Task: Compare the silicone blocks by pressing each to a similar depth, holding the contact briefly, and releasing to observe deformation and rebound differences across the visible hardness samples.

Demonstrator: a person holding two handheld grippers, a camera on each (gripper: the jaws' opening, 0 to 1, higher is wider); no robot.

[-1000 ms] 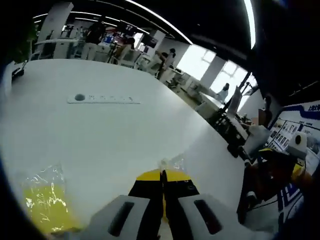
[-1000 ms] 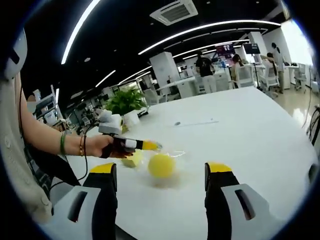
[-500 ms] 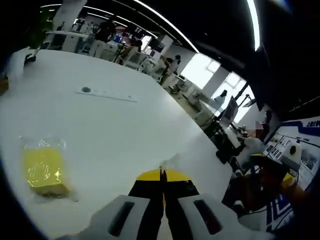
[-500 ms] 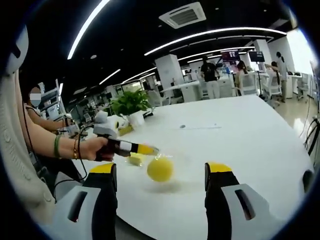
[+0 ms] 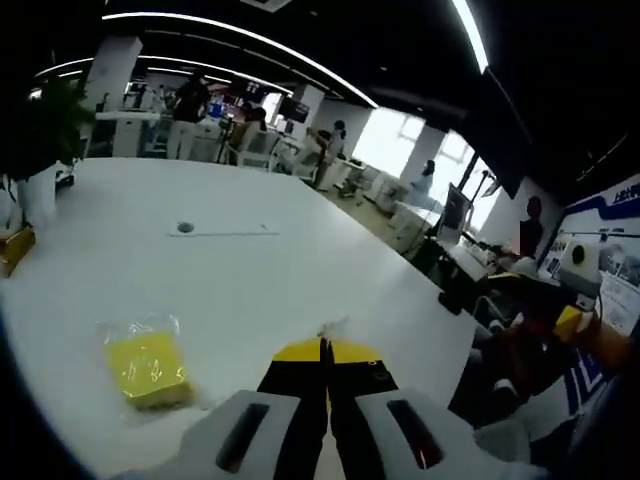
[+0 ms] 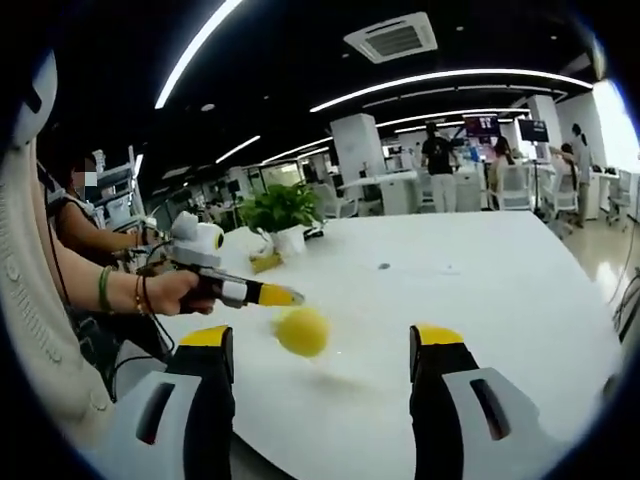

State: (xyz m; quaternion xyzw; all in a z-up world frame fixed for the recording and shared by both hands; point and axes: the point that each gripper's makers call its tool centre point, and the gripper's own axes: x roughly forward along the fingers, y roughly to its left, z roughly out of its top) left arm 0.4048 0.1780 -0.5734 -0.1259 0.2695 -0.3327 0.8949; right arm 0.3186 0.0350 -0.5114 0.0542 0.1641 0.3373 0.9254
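A square yellow silicone block (image 5: 148, 368) in a clear bag lies on the white table (image 5: 260, 280), left of my left gripper (image 5: 323, 350). That gripper's jaws are shut, with a wisp of clear plastic (image 5: 332, 325) pinched at the tips. In the right gripper view the left gripper (image 6: 281, 296), held in a hand, carries a round yellow silicone sample (image 6: 302, 331) in its clear bag. The sample hangs above the table (image 6: 480, 300), with its shadow underneath. My right gripper (image 6: 322, 340) stands open, with nothing between its fingers; the sample hangs beyond it.
A potted plant (image 6: 281, 212) in a white pot stands at the table's far side, the plant (image 5: 40, 140) also at the left. A long flat strip (image 5: 222, 233) lies mid-table. The person's arm (image 6: 90, 285) fills the left. People and desks stand far behind.
The left gripper has risen, lifting the bagged round sample off the table. The square block stayed on the table. The right gripper's jaws kept their open stance.
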